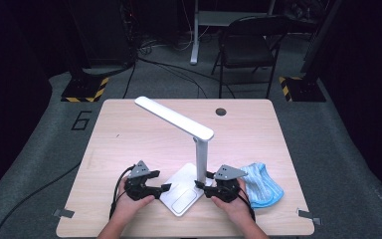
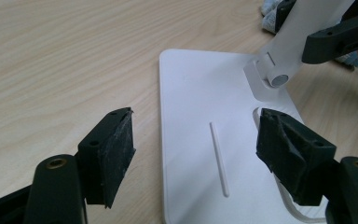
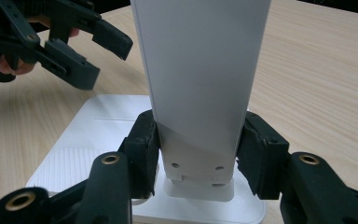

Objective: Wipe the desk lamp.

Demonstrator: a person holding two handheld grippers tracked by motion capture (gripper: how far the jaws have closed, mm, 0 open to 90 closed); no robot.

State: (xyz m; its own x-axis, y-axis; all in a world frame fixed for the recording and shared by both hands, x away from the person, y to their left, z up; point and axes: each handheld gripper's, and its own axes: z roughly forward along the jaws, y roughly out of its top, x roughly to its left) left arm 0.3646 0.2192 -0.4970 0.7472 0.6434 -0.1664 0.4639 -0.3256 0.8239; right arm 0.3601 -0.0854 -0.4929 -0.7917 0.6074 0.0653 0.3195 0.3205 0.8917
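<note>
High view: white lamp [image 1: 195, 149] stands near the worktop's [image 1: 129, 129] front edge, a bit right of centre. Flat square base, upright post, long flat head folded out toward the back left. Right hand-held gripper [image 1: 202, 185] is at the foot of the post, likely to steady it so the lamp doesn't tip or slide. Left hand-held gripper [image 1: 163, 187] sits at the base's left edge, pointing in over it. Blue cloth [image 1: 262, 185] lies crumpled by the front right corner, just beside the right hand. Worktop is pale wood grain, matte, with a round cable hole [image 1: 221, 111] near the back edge.

Left gripper view: left hand-held gripper [image 2: 196, 154] is released, jaws wide apart on either side of the base [image 2: 200, 107], nothing between the pads. Pads look like worn black rubber, rough-edged. Base is smooth white plastic with one thin raised line [image 2: 218, 158] down it. Post foot has a round hinge barrel [image 2: 278, 79]. Probably lined up to press or hold the base.

Right gripper view: right hand-held gripper [image 3: 197, 154] is clenched on the post [image 3: 199, 74], pads touching both flat sides low down, just above the hinge. Post is a flat, smooth, rectangular white bar with two small screw holes at its foot. A low grip gives best control over the joint, I judge.
</note>
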